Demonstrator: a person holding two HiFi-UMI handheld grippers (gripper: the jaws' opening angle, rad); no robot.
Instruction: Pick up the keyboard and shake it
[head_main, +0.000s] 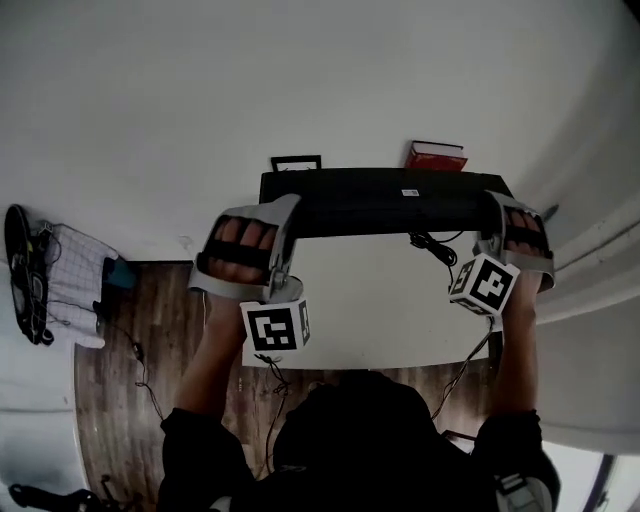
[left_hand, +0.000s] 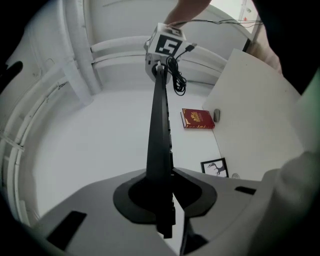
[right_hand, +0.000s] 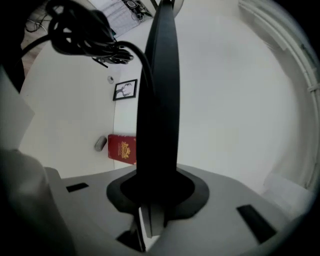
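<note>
Head view: a black keyboard (head_main: 385, 203) is held in the air above the white table (head_main: 380, 310), with the left gripper (head_main: 287, 232) at its 9 o'clock end and the right gripper (head_main: 493, 222) at its 3 o'clock end. A red book (head_main: 436, 156) lies at 1 o'clock.

Left gripper view: the jaws are clamped on the edge-on keyboard (left_hand: 160, 130), and a framed picture (left_hand: 216, 167) sits at 4 o'clock.

Right gripper view: the jaws pinch the keyboard's other end (right_hand: 160, 95), and its cable (right_hand: 85, 30) is bunched at 10 o'clock.

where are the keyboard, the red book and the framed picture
keyboard (head_main: 380, 205): head view, middle of black body
red book (left_hand: 198, 119): left gripper view, cover centre
framed picture (right_hand: 125, 90): right gripper view, its middle
</note>
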